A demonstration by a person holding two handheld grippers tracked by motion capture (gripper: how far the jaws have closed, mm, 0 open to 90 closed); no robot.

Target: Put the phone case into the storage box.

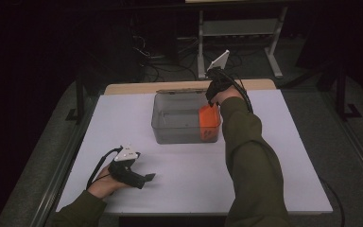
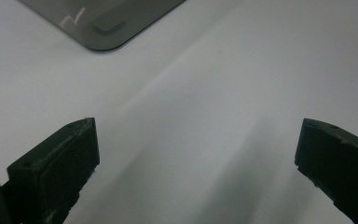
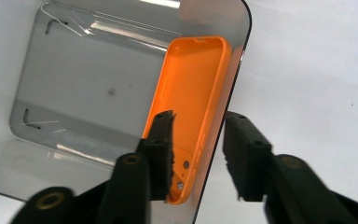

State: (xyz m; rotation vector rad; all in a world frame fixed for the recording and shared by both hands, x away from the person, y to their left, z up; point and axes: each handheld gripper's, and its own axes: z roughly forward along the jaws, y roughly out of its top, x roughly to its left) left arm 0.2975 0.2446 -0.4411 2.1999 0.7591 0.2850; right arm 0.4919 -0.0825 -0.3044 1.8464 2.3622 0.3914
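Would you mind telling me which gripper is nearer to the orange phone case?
The right gripper is nearer: it hangs directly over the orange phone case leaning in the clear bin. The left gripper rests on the table, well short of the bin.

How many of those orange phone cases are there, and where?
1. The orange phone case stands on edge inside the clear plastic bin, leaning against its right wall, just below the right hand-held gripper. The bin looks otherwise empty; nothing seems hidden.
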